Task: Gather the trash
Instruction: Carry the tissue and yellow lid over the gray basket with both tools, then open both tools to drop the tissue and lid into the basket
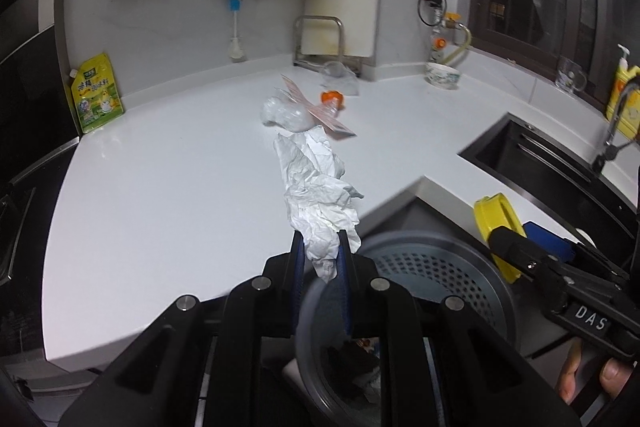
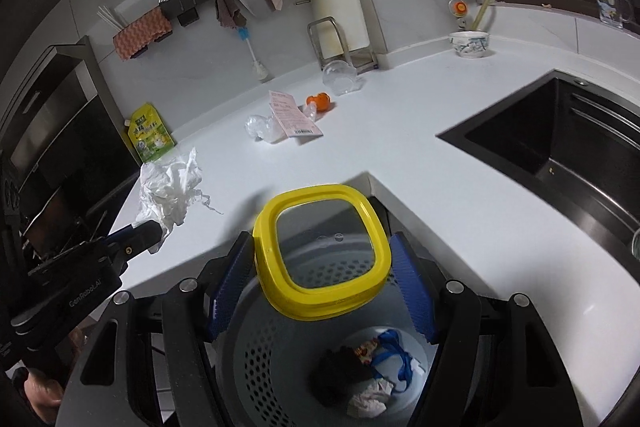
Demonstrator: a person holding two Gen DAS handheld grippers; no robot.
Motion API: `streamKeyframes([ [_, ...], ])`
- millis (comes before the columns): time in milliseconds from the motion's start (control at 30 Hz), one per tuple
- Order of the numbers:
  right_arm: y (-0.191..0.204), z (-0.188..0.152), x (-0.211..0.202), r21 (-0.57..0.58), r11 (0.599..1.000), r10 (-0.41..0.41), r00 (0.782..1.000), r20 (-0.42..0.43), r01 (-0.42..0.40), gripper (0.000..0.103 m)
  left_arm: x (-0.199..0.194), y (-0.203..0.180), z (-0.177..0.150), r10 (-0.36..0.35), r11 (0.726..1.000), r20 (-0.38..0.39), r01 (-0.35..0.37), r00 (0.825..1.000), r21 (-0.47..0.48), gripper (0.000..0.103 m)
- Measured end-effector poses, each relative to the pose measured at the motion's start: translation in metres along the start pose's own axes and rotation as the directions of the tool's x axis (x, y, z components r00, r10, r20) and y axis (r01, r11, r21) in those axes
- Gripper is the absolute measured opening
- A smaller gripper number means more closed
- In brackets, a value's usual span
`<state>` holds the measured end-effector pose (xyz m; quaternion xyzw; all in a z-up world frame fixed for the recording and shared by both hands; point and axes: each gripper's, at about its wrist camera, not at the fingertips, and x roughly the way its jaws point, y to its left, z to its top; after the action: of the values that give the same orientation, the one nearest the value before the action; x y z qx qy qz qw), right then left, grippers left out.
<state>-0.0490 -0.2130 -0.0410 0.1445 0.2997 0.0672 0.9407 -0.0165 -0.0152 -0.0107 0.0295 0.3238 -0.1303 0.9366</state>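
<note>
My left gripper (image 1: 320,243) is shut on a crumpled white paper towel (image 1: 316,183), which sticks up past the fingers over the counter's front edge. In the right wrist view the same left gripper (image 2: 150,227) enters from the left with the paper towel (image 2: 168,187). My right gripper (image 2: 322,247) is shut on a yellow-rimmed clear lid (image 2: 276,291), held by its sides above the grey perforated trash bin (image 2: 264,339). The bin holds dark and white scraps and a blue strip. On the counter lie a crushed clear bottle (image 2: 264,127) with an orange cap (image 2: 320,101) and a paper receipt (image 2: 290,117).
A clear plastic cup (image 2: 340,77) lies by the metal rack (image 2: 336,39). A green-yellow pouch (image 2: 150,137) leans at the back left and a bowl (image 2: 472,43) stands at the back right. The dark sink (image 2: 560,131) is on the right. A dark oven front (image 2: 48,131) is on the left.
</note>
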Motion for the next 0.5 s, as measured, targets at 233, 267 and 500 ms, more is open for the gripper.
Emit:
streamKeyframes([
  [233,-0.005,-0.024,-0.009,0.006,1.000,-0.019,1.000,-0.025,0.019,0.067,-0.002,-0.016,-0.024,-0.018,0.999,-0.034,0.019,0.999,0.026,0.016],
  [267,-0.006,-0.026,-0.010,0.009,1.000,-0.021,0.999,-0.027,0.021,0.067,-0.001,-0.017,-0.026,-0.020,0.999,-0.042,0.021,0.999,0.024,0.016],
  [500,-0.013,-0.036,-0.007,0.035,0.999,-0.018,0.999,-0.047,0.020,0.067,0.007,-0.023,-0.036,-0.026,0.999,-0.083,0.028,0.996,0.028,0.016],
])
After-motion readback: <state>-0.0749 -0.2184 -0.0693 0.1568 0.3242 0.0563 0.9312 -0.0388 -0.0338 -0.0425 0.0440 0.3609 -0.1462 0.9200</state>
